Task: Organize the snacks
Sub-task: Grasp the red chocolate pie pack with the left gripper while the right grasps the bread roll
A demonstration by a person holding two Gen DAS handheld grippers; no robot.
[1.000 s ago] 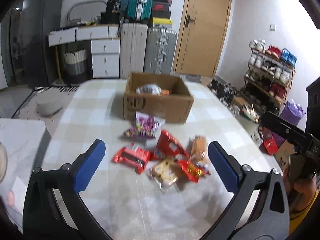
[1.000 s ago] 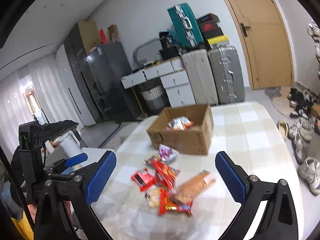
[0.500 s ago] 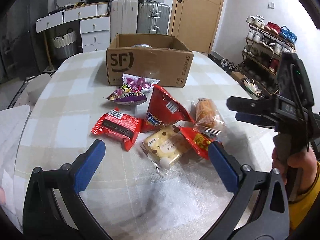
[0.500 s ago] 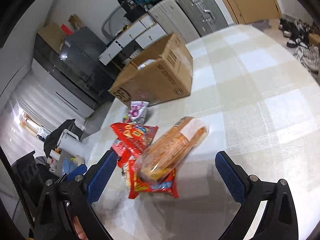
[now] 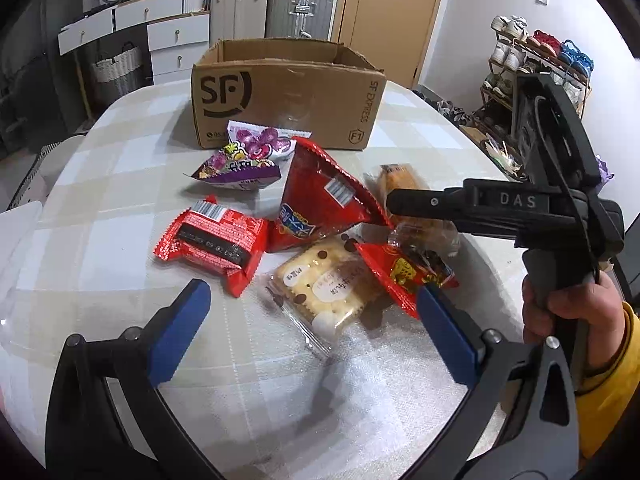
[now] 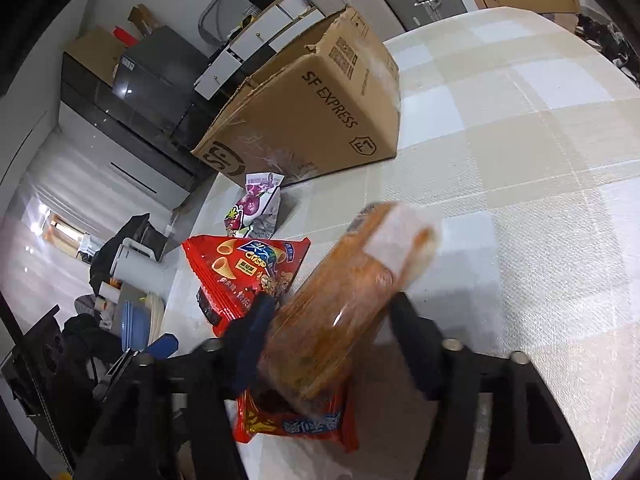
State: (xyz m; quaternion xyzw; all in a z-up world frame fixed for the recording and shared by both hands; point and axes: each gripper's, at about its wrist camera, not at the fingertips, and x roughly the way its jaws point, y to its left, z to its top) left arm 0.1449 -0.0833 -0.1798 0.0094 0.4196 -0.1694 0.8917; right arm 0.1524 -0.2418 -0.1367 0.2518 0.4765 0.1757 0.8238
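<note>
Snacks (image 5: 320, 236) on checked table (image 5: 120, 184) by box (image 5: 288, 92); right tool (image 6: 332, 344) just clamped orange pack (image 6: 344, 304), left tool (image 5: 308, 320) released.

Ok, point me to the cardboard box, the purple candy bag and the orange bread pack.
cardboard box (image 5: 288, 108), left wrist view, front wall.
purple candy bag (image 5: 244, 160), left wrist view, printed face.
orange bread pack (image 6: 344, 304), right wrist view, clear wrapper middle.

Bare table (image 5: 120, 184) lies left of the snack pile (image 5: 312, 232); the cardboard box (image 5: 288, 96) blocks behind.
</note>
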